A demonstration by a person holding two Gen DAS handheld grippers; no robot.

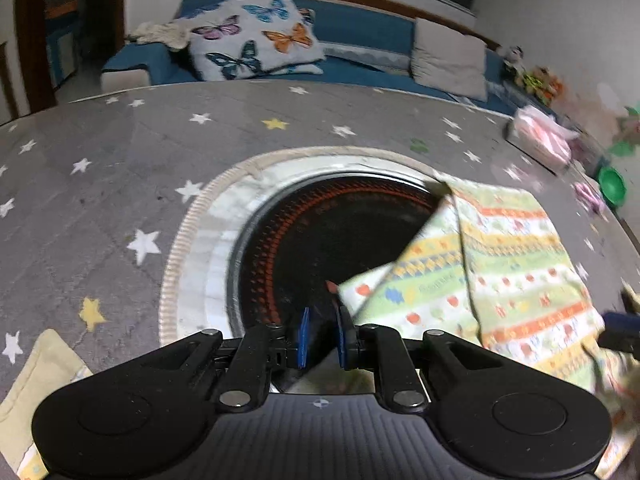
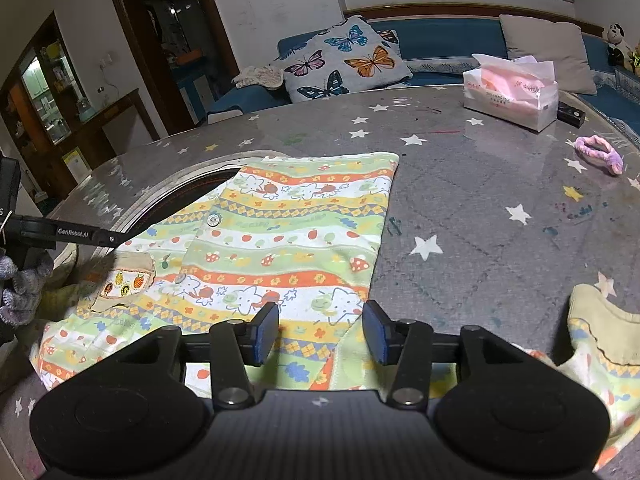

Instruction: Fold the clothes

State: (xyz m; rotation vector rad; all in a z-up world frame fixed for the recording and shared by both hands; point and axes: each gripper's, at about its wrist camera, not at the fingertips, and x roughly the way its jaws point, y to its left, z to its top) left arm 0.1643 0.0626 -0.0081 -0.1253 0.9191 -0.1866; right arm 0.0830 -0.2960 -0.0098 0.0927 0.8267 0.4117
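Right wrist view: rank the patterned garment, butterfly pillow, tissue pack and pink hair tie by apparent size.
1. patterned garment, though nearness to the camera inflates it
2. butterfly pillow
3. tissue pack
4. pink hair tie

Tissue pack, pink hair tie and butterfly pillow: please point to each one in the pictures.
tissue pack (image 2: 510,94), right wrist view, on its front face.
pink hair tie (image 2: 599,148), right wrist view, on its loop.
butterfly pillow (image 2: 344,60), right wrist view, on its middle.

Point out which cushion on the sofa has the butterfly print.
The butterfly cushion at the sofa's left end, covered in coloured butterflies. The other, the plain beige cushion, sits further right behind the tissue pack and has no pattern.
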